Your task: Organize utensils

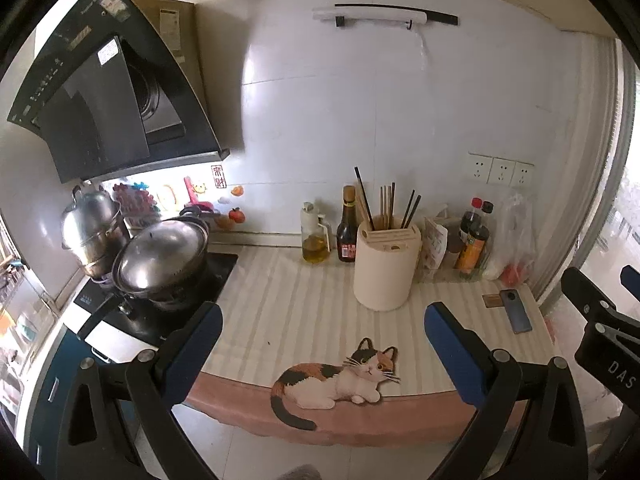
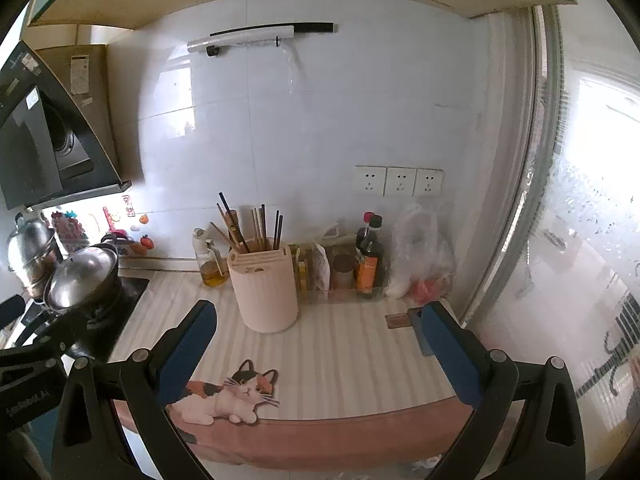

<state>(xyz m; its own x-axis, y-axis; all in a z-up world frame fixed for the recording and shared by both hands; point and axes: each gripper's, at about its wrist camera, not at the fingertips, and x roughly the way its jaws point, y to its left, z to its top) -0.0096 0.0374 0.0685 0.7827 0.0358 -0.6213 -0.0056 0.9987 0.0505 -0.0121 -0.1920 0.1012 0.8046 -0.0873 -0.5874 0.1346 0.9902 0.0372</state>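
Little readable text in this kitchen scene.
The letters "DAS" stand in white on the black body of the right gripper (image 1: 608, 344), at the left wrist view's right edge. A red seal-style sticker (image 1: 218, 176) on the wall tile bears characters too small to read; appliance labels are blurred.

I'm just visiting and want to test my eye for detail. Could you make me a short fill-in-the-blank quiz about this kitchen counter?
1. The chopsticks stand upright in a cream ____.
2. The mat on the counter shows a lying ____.
3. On the wall behind the bottles sit ____ white sockets.
4. Both the left gripper and the right gripper are open and hold ____.

Missing words: holder; cat; three; nothing
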